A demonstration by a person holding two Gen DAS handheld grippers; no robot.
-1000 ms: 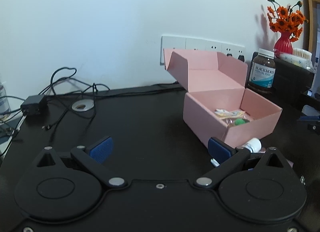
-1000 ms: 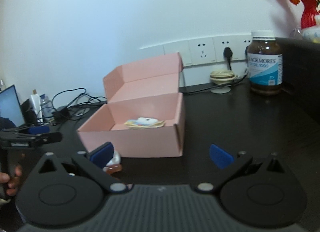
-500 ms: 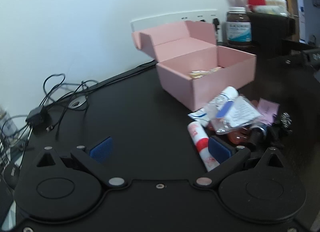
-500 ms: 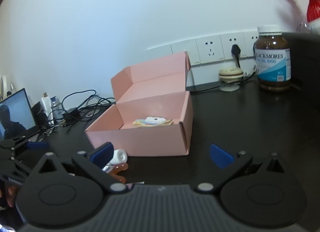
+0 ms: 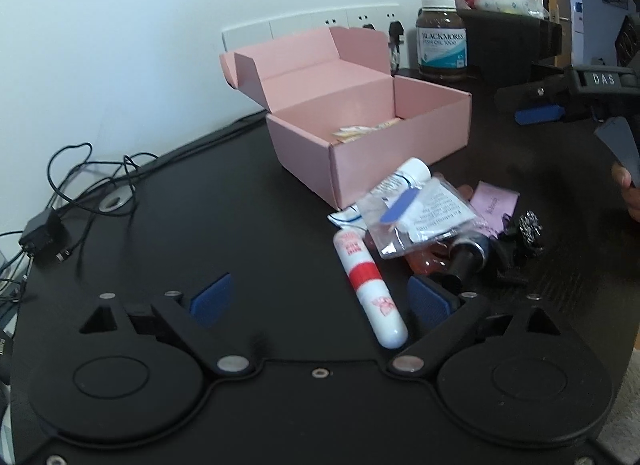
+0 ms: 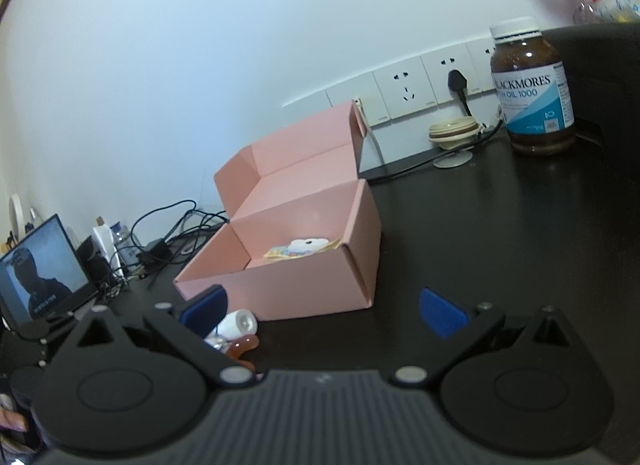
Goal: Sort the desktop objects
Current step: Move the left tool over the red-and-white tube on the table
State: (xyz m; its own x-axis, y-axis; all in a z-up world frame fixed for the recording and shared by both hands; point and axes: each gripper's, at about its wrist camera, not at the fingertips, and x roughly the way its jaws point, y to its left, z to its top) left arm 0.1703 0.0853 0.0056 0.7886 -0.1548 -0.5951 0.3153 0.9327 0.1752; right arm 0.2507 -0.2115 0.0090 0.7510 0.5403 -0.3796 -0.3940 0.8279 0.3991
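The left gripper (image 5: 318, 303) has swung round from the pink box to the clutter beside it, and its blue-padded jaws, spread wide a second ago, are now closing. Between them lies the white plastic tube with red bands (image 5: 370, 289), nearer the right-hand pad, but neither pad presses on it yet. So this looks like the pick: grab the tube, then carry it to the box.

Just beyond the tube sits the rest of the pile: a clear plastic sachet with printed text (image 5: 420, 211), a white-capped squeeze tube (image 5: 404, 177) under it, a pale pink card (image 5: 494, 203) and a small black sparkly clip (image 5: 528, 227). Behind them, the open pink cardboard box (image 5: 360, 153) holds a few small packets already.

The right gripper (image 6: 322, 311) hangs spread wide and empty, facing the same pink box, barely shifted over the last second.

All of this rests on a black desktop (image 5: 200, 201) against a white wall, with tangled black cables (image 5: 88, 177), a row of wall sockets (image 6: 424, 83) and a brown supplement jar (image 6: 532, 85).
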